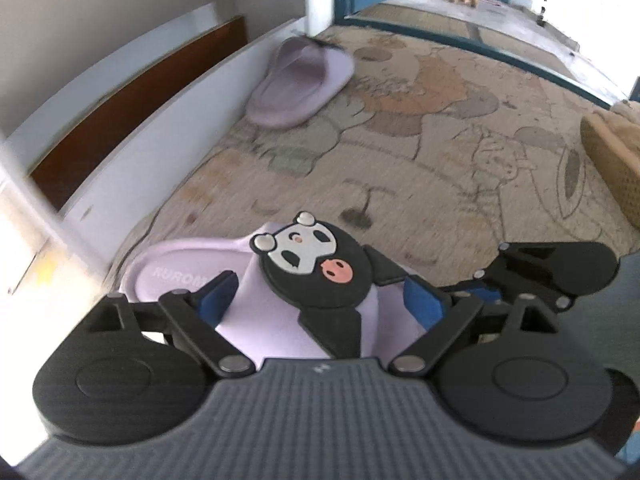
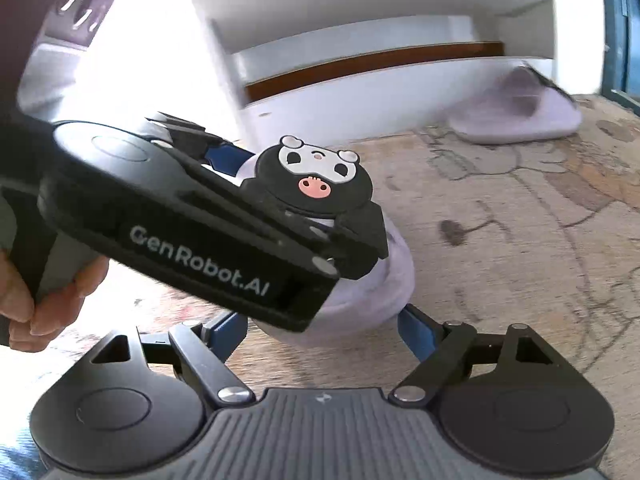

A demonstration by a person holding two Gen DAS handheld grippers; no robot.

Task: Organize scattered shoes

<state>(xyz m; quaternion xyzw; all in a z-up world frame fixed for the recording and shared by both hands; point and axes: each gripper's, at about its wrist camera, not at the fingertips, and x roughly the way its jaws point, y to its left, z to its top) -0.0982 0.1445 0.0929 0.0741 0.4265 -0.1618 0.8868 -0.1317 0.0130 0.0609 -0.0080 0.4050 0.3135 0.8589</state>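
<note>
Left hand-held gripper (image 1: pixel 320 292) jaws wide, straddling lilac slipper (image 1: pixel 248 304) w/ long axis running left-right.

cartoon rug (image 1: pixel 420 128), white cabinet (image 2: pixel 360 92), blue doorframe (image 1: pixel 500 50).

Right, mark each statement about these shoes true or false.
1. The charm slipper sits between the left gripper's fingers. True.
2. The plain lilac slipper lies mid-mat. False: it lies at the mat's edge, beside the white cabinet.
3. The right gripper is shut on a slipper. False: it is open, clamping nothing.
4. The mat carries cartoon drawings. True.
</note>
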